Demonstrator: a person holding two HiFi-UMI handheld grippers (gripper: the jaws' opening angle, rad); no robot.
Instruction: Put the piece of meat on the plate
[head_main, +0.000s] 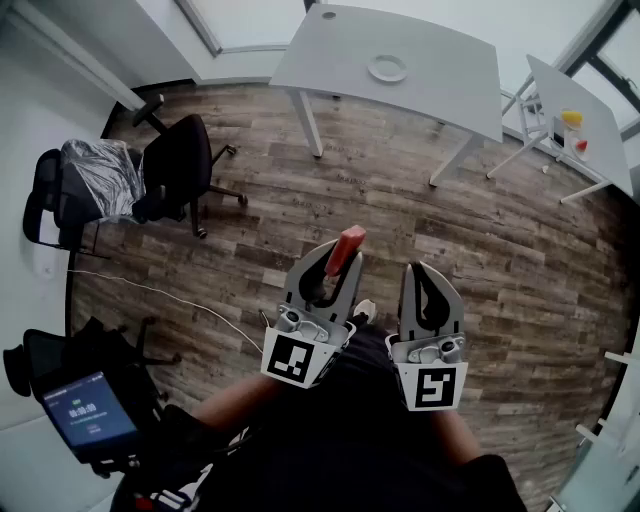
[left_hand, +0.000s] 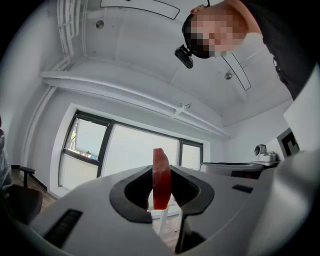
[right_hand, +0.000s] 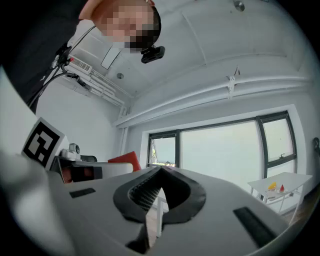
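The left gripper (head_main: 332, 262) clamps the thin red slice of meat (head_main: 349, 245) near the person, and the right gripper (head_main: 424, 272) is closed on nothing. This looks like the carrying step. The round white plate (head_main: 387, 68) lies far off on the grey table (head_main: 450, 75), so the meat must next travel there.

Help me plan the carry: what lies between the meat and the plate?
Head view: only bare wooden floor, then the table's edge, between meat and plate.

Bright window daylight, strong fisheye-warped edges, perhaps overexposed.
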